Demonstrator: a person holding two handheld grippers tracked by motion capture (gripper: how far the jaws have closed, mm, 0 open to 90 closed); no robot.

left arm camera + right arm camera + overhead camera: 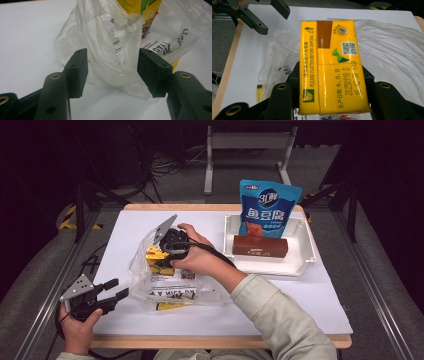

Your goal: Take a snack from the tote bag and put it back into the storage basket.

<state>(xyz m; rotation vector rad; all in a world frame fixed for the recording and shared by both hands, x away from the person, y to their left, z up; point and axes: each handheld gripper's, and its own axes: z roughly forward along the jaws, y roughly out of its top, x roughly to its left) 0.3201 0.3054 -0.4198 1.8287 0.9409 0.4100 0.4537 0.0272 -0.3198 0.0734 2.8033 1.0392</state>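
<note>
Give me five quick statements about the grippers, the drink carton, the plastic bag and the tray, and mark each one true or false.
1. The right gripper is shut on the yellow drink carton. True.
2. The left gripper is clamped on the clear plastic bag. False: its jaws stand open, with the bag beyond them, not pinched.
3. The blue snack pouch stands at the back of the white tray. True.
4. The brown box lies inside the plastic bag. False: it lies in the white tray, in front of the pouch.
5. The drink carton is in the tray. False: it is at the plastic bag on the white table, left of the tray.
</note>
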